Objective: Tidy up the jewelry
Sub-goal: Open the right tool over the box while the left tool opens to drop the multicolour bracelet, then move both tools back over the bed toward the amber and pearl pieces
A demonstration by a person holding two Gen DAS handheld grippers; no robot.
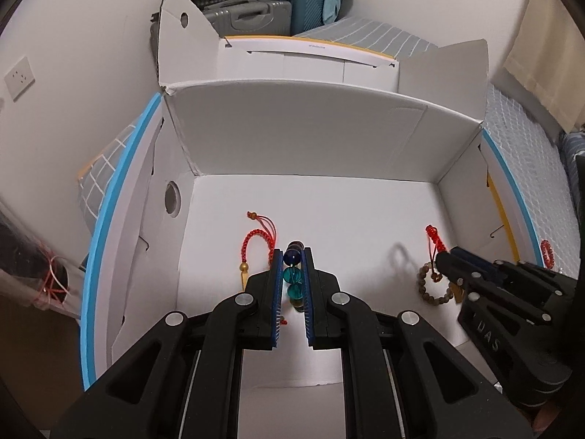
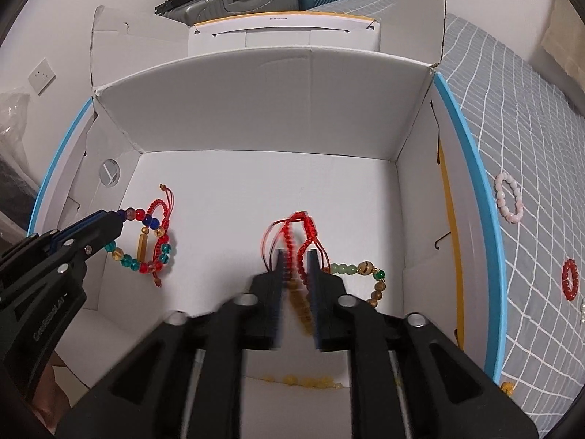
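Left gripper (image 1: pixel 293 274) pinches a glass-bead bracelet (image 1: pixel 293 274) over the white box (image 1: pixel 310 139) floor, beside a red cord bracelet (image 1: pixel 257 236). Right view: right gripper (image 2: pixel 295 274) pinches a red braided bracelet (image 2: pixel 298 241), blurred; pink bracelet (image 2: pixel 509 198) and red ring bracelet (image 2: pixel 570 280) remain outside on the bedspread (image 2: pixel 530 117), so sorting looks partway.

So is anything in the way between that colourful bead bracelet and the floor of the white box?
Nothing visible blocks it. The left gripper is shut on the multicolour bead bracelet inside the white box. A red braided bracelet lies just beside it, overlapping it in the right wrist view, so they may tangle.
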